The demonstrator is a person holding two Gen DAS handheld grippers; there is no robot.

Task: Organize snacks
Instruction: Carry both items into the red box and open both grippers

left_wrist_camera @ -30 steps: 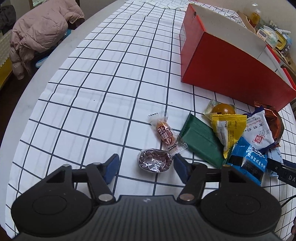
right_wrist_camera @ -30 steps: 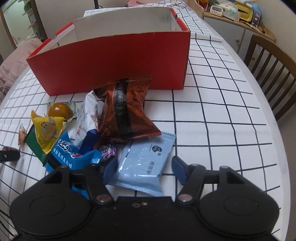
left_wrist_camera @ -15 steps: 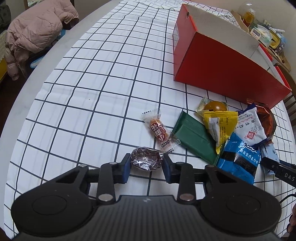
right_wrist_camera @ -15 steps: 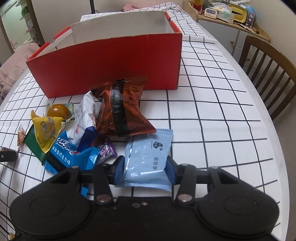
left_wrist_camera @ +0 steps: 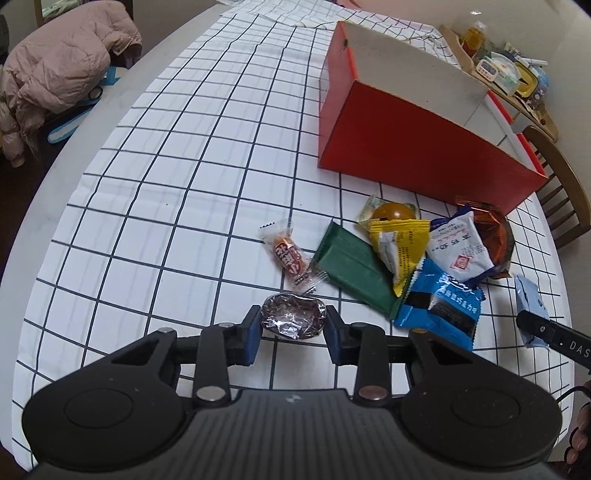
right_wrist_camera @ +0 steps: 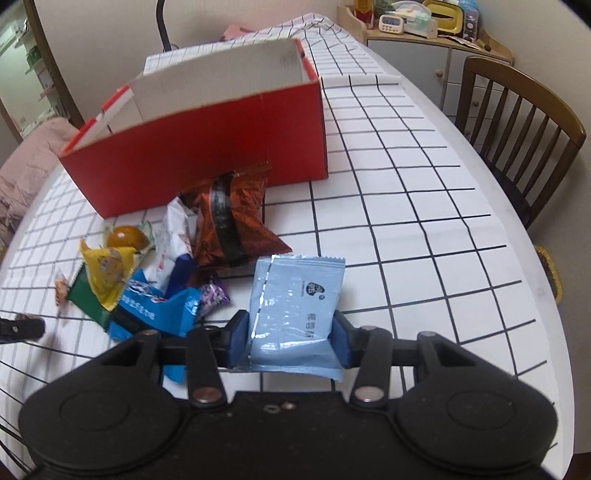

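My left gripper [left_wrist_camera: 293, 328] is shut on a silver-foil snack [left_wrist_camera: 293, 318], lifted just off the checked tablecloth. My right gripper [right_wrist_camera: 290, 336] is shut on a pale blue packet [right_wrist_camera: 295, 306], also raised; that packet [left_wrist_camera: 530, 308] shows at the right edge of the left wrist view. An open red box [right_wrist_camera: 207, 151] with a white inside stands behind the pile; the red box [left_wrist_camera: 417, 147] is at upper right in the left wrist view. On the cloth lie a brown packet [right_wrist_camera: 232, 225], a yellow packet [left_wrist_camera: 400, 254], a green packet [left_wrist_camera: 354, 273], a blue packet [left_wrist_camera: 439, 310] and a small wrapped candy [left_wrist_camera: 290, 256].
A wooden chair [right_wrist_camera: 517, 136] stands at the table's right edge. A pink jacket [left_wrist_camera: 55, 74] lies on a seat beyond the left edge. A side cabinet [right_wrist_camera: 424, 33] with small items is behind the table. The checked tablecloth [left_wrist_camera: 166, 166] is bare left of the pile.
Both grippers closed from open, the left on the foil snack and the right on the pale blue packet. Both then rose a little with their snacks.
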